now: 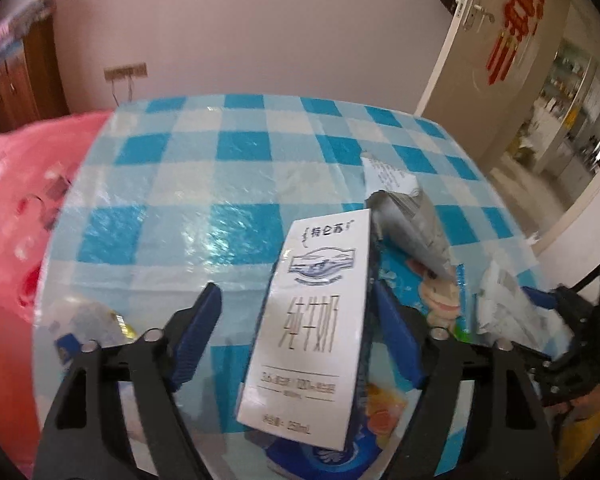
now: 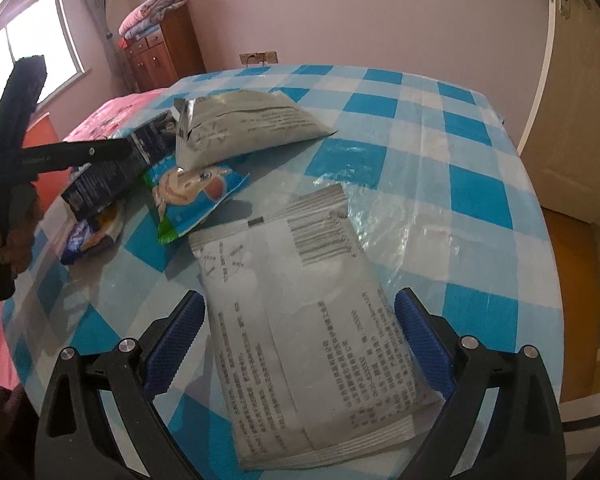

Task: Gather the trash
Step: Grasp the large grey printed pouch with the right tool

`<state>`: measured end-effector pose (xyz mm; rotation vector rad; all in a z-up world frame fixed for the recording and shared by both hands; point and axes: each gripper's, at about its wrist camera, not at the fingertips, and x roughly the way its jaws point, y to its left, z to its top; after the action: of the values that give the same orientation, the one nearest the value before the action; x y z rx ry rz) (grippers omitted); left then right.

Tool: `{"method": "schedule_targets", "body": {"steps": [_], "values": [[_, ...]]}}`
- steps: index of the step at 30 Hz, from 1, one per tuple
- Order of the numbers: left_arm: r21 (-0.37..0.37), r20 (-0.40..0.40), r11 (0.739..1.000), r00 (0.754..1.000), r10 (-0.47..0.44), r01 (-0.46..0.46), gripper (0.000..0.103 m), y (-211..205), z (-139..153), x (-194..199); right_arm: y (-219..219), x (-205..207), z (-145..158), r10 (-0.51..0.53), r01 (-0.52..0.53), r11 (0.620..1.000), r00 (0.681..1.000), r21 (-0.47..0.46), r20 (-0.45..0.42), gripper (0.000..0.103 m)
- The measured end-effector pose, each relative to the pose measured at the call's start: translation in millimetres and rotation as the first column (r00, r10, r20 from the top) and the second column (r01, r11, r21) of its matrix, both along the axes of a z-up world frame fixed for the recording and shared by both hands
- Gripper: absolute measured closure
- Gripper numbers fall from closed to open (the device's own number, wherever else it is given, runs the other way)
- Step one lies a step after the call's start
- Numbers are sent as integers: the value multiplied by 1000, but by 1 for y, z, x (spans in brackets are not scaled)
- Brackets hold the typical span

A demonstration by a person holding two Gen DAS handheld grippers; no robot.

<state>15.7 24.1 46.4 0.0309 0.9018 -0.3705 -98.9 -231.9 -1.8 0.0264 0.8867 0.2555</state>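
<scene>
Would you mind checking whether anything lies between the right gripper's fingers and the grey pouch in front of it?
Nothing visible does. The right gripper is open, with the grey pouch lying flat on the checked tablecloth directly between its fingers. The other wrappers lie farther off to the left.

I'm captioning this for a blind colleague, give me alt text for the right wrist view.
The open right gripper straddles a flat grey printed pouch on a blue-and-white checked tablecloth. Beyond lie a second grey pouch and a blue cartoon wrapper, with the left gripper at a dark carton.
</scene>
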Motion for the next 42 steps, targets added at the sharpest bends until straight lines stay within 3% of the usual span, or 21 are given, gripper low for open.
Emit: {"method": "schedule_targets", "body": {"steps": [1,6,9,13,17,20,22,28,33,42], "values": [[12,-1,1000,1000,0,0,38,-1,-1,-1,1,0,0,-2,2,1000,1000,-6,0,8],[32,-23,999,999,-27,28,38,-7,-8,-4,5,-3,-1,-7,7,1000,1000,-25,-2,8],[0,-38,1000,999,-11,11,38,-2,-9,-2,6,-3,-2,-19,18,999,1000,-30,-3,8],[11,-49,999,998,30,-30,23,1,-12,4,8,-4,-5,-25,24,999,1000,-46,-11,8],[9,-65,1000,997,29,-29,23,0,-17,9,9,-3,-6,-41,41,998,999,-55,-5,8],[1,-85,1000,996,24,-24,24,-2,-20,11,9,-3,-6,-54,54,997,999,-51,-1,8],[10,-94,1000,995,26,-26,33,-3,-24,12,9,-2,-6,-61,60,997,998,-52,-1,8],[15,-84,999,995,46,-45,35,-4,-25,11,11,-4,-5,-86,87,994,996,-65,14,9],[-7,-74,998,995,66,-67,36,1,-23,8,8,-5,-3,-122,122,991,992,-59,14,20],[-47,-34,996,996,79,-80,37,15,-10,-2,10,-11,1,-170,170,984,985,-58,3,25]]}}
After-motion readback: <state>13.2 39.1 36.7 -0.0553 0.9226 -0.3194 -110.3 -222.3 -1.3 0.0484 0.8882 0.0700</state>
